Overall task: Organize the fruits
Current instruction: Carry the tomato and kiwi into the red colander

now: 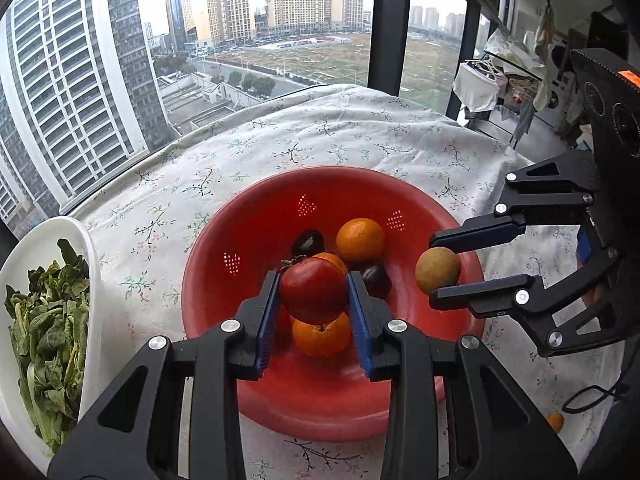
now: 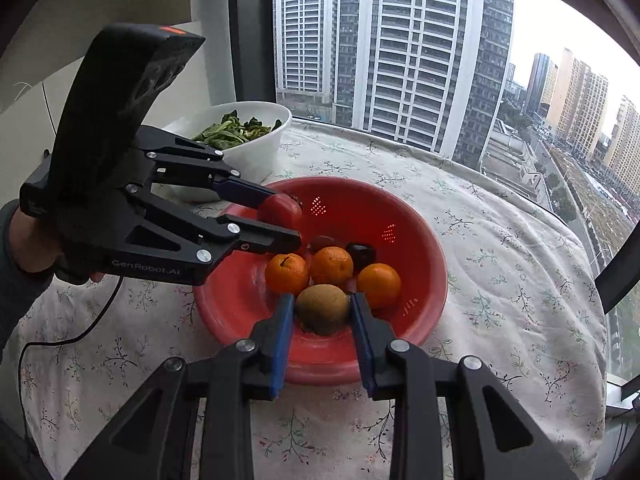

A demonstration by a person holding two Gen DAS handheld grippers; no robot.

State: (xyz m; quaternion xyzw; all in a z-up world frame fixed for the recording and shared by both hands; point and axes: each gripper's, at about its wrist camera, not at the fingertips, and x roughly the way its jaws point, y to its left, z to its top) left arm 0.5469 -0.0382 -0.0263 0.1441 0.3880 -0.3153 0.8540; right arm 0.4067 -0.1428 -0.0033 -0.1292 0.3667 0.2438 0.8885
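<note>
A red perforated bowl (image 1: 248, 240) (image 2: 424, 248) stands on the flowered tablecloth and holds three oranges (image 2: 331, 265) and dark fruits (image 2: 361, 254). My left gripper (image 1: 313, 286) (image 2: 280, 216) is shut on a red tomato (image 1: 314, 290) (image 2: 280, 211), held above the bowl's middle and left side. My right gripper (image 2: 323, 307) (image 1: 436, 270) is shut on a brown kiwi (image 2: 322, 308) (image 1: 437, 270), held over the bowl's near rim in its own view. Both fruits are off the bowl's floor.
A white bowl (image 1: 90, 264) (image 2: 260, 152) of leafy greens stands left of the red bowl. The table edge runs along a large window. A small orange (image 1: 555, 421) lies on the cloth at the right. A black cable (image 2: 60, 340) trails over the cloth.
</note>
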